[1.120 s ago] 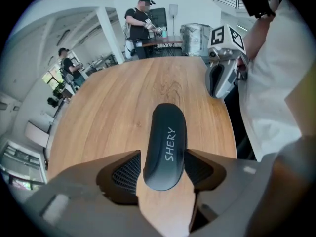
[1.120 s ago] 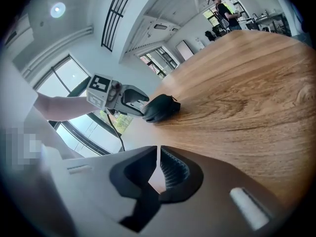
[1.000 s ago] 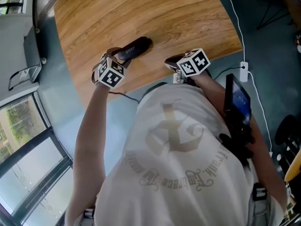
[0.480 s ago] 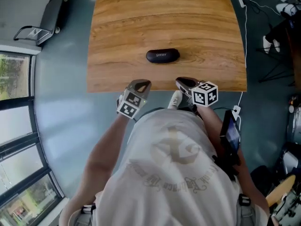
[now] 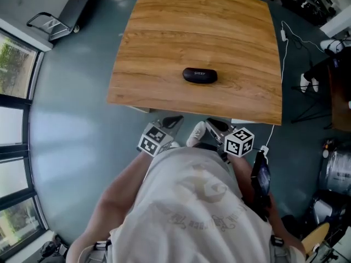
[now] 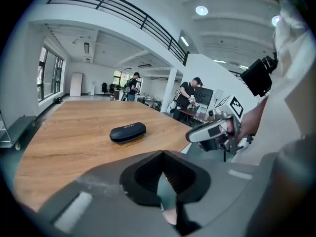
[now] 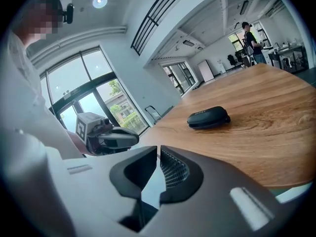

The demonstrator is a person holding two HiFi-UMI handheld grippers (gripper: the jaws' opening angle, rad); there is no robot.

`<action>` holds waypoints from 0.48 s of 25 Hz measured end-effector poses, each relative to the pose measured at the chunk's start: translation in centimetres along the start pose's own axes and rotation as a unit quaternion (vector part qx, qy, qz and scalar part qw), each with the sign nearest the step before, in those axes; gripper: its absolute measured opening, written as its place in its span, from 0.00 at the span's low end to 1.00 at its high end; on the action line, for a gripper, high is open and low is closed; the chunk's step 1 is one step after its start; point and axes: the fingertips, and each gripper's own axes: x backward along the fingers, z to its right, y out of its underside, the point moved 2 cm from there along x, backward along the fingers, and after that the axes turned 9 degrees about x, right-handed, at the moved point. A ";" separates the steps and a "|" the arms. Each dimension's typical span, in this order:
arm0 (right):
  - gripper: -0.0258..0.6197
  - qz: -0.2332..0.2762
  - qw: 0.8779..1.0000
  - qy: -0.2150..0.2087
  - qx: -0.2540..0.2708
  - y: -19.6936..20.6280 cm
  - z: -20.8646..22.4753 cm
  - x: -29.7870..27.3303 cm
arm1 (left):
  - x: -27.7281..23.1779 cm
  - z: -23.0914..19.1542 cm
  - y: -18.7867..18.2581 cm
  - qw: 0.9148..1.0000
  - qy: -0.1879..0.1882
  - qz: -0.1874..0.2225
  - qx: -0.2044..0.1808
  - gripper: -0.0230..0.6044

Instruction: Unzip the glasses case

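My left claw [image 5: 174,120] is fully closed and holds nothing. My right claw [image 5: 211,125], at its 3 o'clock, is likewise closed and empty. At 12 o'clock, the glasses case [image 5: 199,75] lies on the desk [image 5: 159,43], well apart from both.

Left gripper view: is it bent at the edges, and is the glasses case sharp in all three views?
Left gripper view: strong fisheye bending, black corners, glasses case sharp. Right gripper view: likewise, case sharp. Head view: case sharp, light even.
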 end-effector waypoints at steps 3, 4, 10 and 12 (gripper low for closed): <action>0.08 0.009 1.000 0.013 -0.004 0.2 -1.3 0.3 | 1.0 0.9 1.3 1.000 0.008 0.007 0.011 0.05; 0.08 0.010 1.000 0.016 -0.007 0.3 -1.7 0.4 | 1.2 1.2 1.5 1.000 0.011 0.011 0.015 0.05; 0.08 0.000 1.000 0.028 -0.001 2.1 -3.6 1.6 | 2.4 2.7 2.8 0.999 0.024 0.034 0.014 0.05; 0.07 0.003 0.999 0.039 0.007 2.4 -4.0 2.0 | 2.9 2.7 3.0 0.999 0.021 0.041 0.017 0.05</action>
